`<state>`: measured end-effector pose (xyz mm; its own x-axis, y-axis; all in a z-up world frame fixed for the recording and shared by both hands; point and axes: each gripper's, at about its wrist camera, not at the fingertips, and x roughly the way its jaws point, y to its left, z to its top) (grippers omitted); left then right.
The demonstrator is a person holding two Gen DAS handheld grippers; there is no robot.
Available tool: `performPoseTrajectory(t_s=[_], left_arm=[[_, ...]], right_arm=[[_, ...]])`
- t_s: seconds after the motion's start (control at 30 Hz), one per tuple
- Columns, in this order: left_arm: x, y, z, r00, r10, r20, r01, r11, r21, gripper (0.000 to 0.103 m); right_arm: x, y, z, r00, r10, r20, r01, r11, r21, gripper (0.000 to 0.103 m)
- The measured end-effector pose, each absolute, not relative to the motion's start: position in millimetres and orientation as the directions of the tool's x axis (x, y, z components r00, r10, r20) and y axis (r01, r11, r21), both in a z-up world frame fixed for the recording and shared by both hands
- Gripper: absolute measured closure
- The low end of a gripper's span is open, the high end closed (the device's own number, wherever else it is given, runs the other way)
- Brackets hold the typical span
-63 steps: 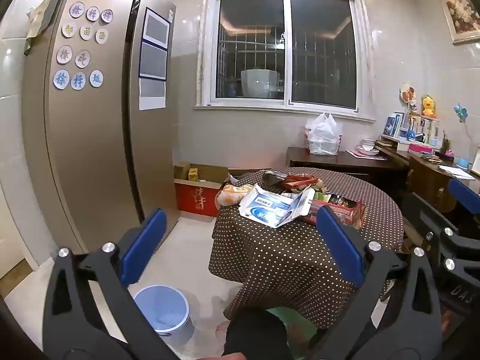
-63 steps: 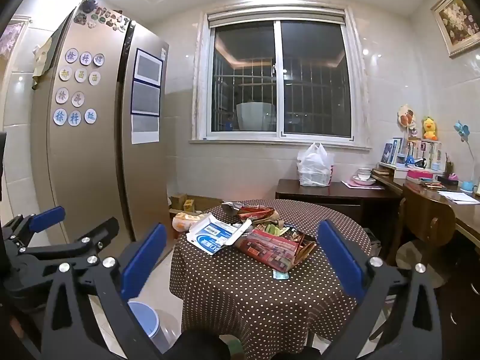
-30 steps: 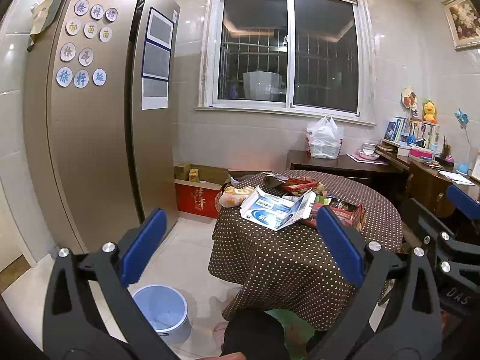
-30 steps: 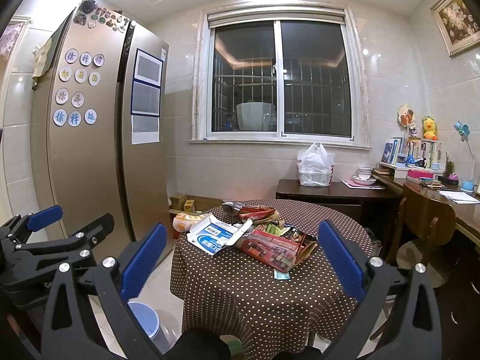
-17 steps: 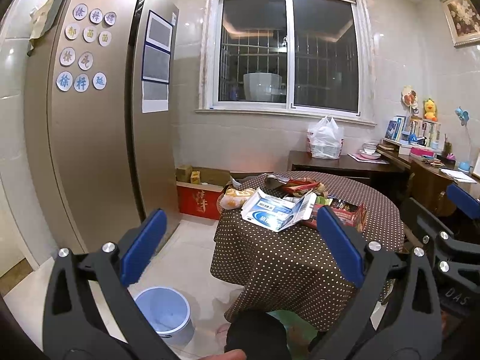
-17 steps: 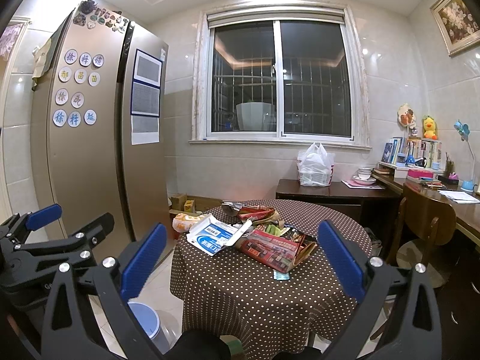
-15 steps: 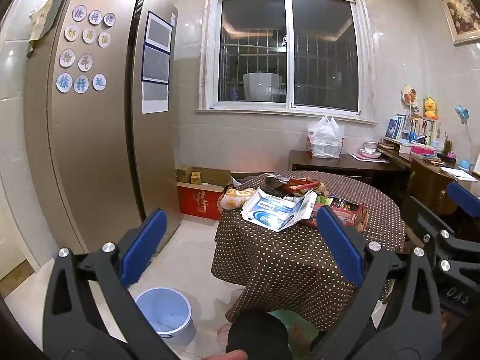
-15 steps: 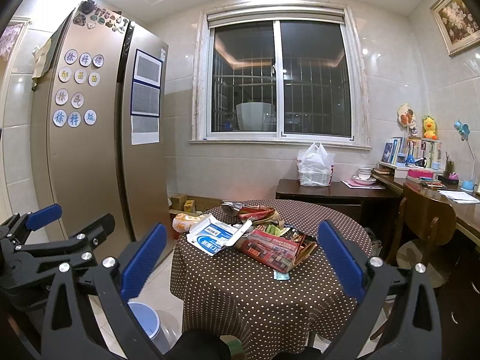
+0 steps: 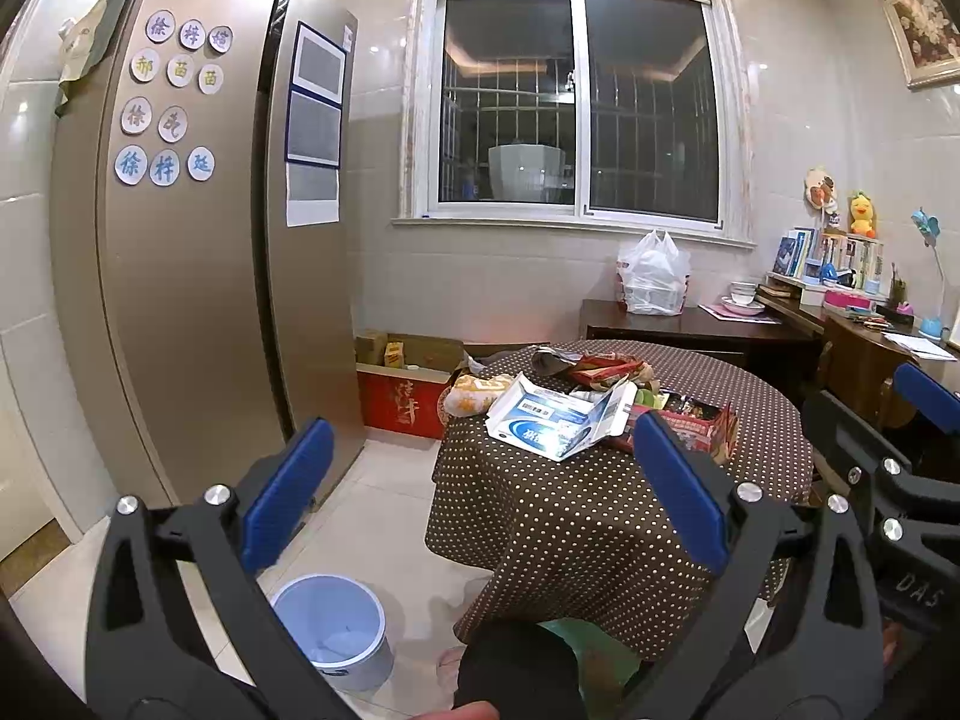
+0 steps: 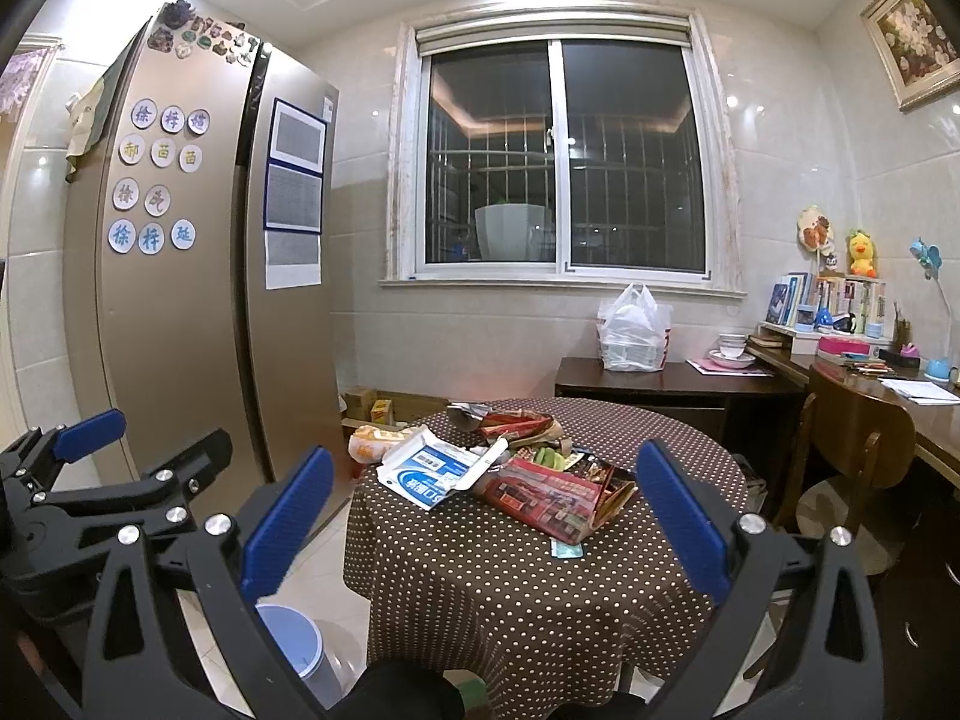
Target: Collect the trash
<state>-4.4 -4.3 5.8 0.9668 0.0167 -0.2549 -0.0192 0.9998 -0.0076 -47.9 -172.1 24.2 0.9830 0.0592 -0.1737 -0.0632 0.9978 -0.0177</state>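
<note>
Against the frame two seconds earlier, the left wrist view has shifted only slightly: the round table and the blue bin sit a little further right in frame; the right wrist view is practically unchanged. Left gripper and right gripper both stand with fingers spread wide, grasping nothing, short of the table.

Trash lies clustered on the dotted tablecloth: a flattened blue-and-white carton at the left, a red printed wrapper touching it on the right, a crumpled red packet behind, and an orange bag at the far left edge. A small card, possibly a label, lies near the front.

The bin stands on the floor, left of the table, beside the refrigerator. A wooden chair stands right of the table; a white plastic bag sits on the sideboard behind.
</note>
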Motion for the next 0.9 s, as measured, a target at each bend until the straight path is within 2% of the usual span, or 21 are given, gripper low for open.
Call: performPoseTrajectory(t_s=[0.9], left_arm=[[-5.0, 2.6, 0.2, 0.967, 0.033, -0.253, -0.035, 0.999, -0.006, 0.005]], right_arm=[[-47.5, -170.1, 18.4, 0.982, 0.065, -0.179, -0.068, 0.998, -0.013, 0.005]])
